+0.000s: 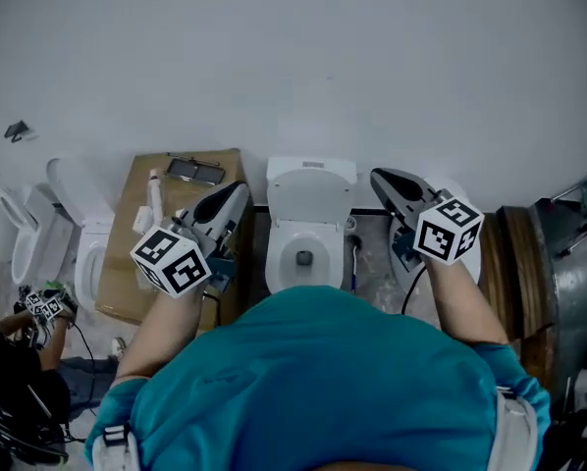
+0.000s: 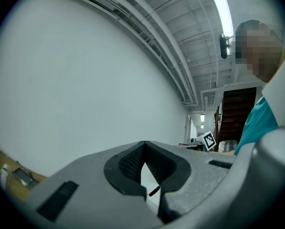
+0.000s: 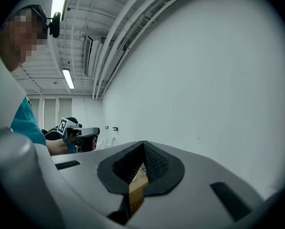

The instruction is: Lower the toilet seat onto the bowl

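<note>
The white toilet (image 1: 310,226) stands against the wall, straight ahead of me in the head view. Its seat and lid (image 1: 311,199) lean up against the tank, and the bowl (image 1: 303,257) lies uncovered below them. My left gripper (image 1: 239,188) is held up left of the toilet, shut and empty. My right gripper (image 1: 377,176) is held up on the toilet's right, also shut with nothing in it. Both point at the bare wall, apart from the toilet. In the left gripper view (image 2: 143,143) and the right gripper view (image 3: 143,144) the tips meet; neither view shows the toilet.
A cardboard box (image 1: 146,253) with small items on top stands left of the toilet. Farther left is a second toilet (image 1: 73,234), and another person's hand holds a gripper (image 1: 46,306). A brush (image 1: 355,260) stands right of the bowl. A wooden board (image 1: 519,263) and a metal drum (image 1: 568,273) stand at far right.
</note>
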